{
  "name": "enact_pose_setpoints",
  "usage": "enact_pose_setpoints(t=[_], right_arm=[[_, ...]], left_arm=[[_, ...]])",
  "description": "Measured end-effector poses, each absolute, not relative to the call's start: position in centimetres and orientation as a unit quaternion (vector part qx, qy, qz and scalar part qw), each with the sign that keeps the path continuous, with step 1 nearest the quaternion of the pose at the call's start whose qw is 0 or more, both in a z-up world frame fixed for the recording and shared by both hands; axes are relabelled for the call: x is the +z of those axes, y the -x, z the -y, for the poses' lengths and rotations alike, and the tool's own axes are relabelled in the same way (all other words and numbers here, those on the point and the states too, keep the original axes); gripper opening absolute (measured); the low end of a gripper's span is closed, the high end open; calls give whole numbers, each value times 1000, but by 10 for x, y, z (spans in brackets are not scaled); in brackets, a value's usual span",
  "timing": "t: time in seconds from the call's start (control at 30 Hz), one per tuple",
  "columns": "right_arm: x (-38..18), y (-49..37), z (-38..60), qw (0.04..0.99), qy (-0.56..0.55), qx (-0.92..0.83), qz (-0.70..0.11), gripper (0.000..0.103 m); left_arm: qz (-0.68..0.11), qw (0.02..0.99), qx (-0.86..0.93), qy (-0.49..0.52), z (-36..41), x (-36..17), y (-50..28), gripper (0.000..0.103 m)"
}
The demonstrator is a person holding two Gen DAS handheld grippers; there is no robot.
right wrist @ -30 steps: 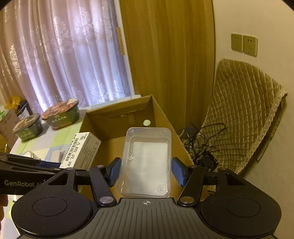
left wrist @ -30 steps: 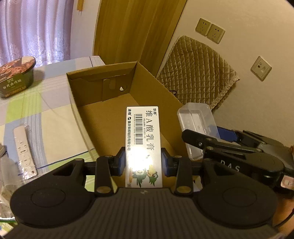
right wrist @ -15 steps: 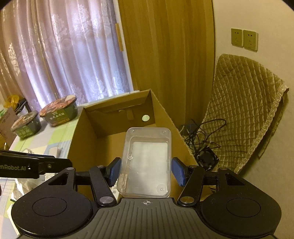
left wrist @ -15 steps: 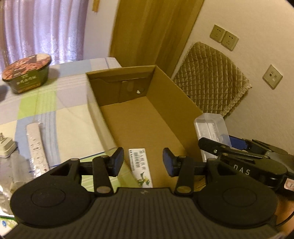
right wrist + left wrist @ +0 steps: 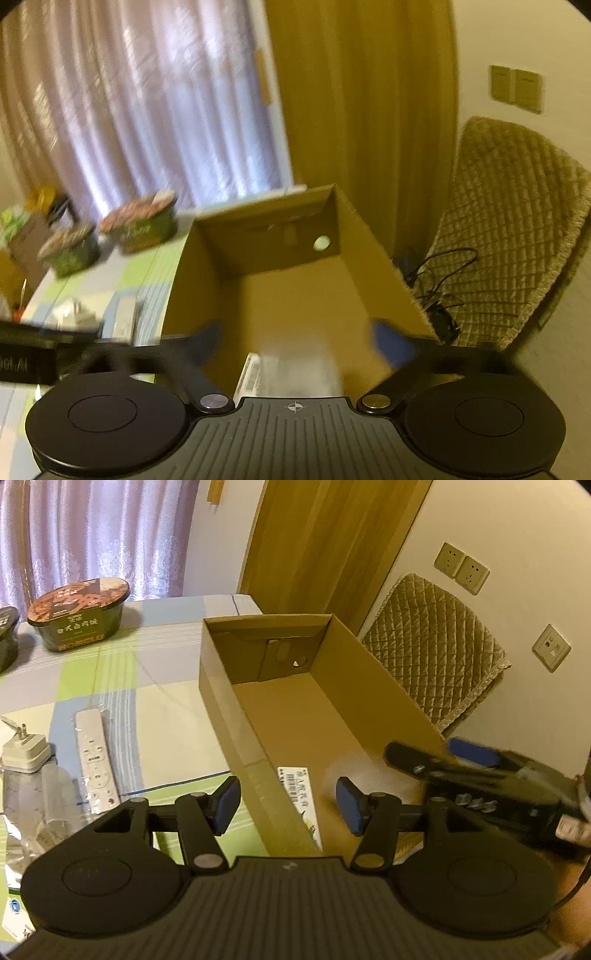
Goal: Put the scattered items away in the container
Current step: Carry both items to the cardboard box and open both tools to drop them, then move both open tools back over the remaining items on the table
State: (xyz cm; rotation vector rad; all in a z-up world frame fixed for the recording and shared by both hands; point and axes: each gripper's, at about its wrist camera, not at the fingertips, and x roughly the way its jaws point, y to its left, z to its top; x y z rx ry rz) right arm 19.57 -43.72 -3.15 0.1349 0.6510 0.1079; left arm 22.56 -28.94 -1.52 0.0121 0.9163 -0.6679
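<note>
Cardboard box point(image 5: 376, 698) on desk point(image 5: 162, 720): white carton point(image 5: 297, 788) and blurred clear case point(image 5: 299, 369) lie inside. Left hand-held gripper point(image 5: 288, 805) and right hand-held gripper point(image 5: 299, 343) both spread wide, empty, above box near end

the cardboard box point(image 5: 369, 698) ahead of the jaws is plain tan-brown inside and out. low between the left gripper's point(image 5: 288, 805) jaws, the small carton point(image 5: 297, 786) is white with black print and a barcode. the jaw pads point(image 5: 226, 805) are blue on black arms. left of the jaws the surface point(image 5: 155, 716) wears a cloth checked in pale green, light blue and cream. on it lie a white remote point(image 5: 95, 757) and a white plug adapter point(image 5: 25, 751); further ahead, a dark green noodle bowl point(image 5: 79, 614) with a brown-red lid. the curtain point(image 5: 155, 110) beyond is lilac with a faint floral pattern, the quilted chair cover point(image 5: 513, 236) right of the right gripper's point(image 5: 299, 343) jaws is olive-beige in diamonds.
</note>
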Motion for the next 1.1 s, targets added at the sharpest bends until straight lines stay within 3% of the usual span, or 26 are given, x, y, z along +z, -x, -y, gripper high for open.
enact_pose_setpoints(t=[0.13, 0.2, 0.4, 0.83, 1.1], right_arm=[[-26, -189, 441, 948, -69, 44, -307, 102], [-24, -184, 442, 950, -74, 40, -302, 102], [-13, -154, 438, 954, -93, 43, -281, 102], [2, -73, 360, 946, -99, 125, -281, 102], [-17, -53, 315, 925, -73, 167, -334, 102]], left_arm=[[-429, 849, -308, 0, 276, -15, -222, 57], [-425, 854, -300, 6, 267, -14, -219, 68], [-413, 869, -274, 4, 233, -12, -202, 82], [-425, 877, -225, -12, 135, -25, -130, 83], [-446, 883, -145, -3, 64, -43, -102, 97]])
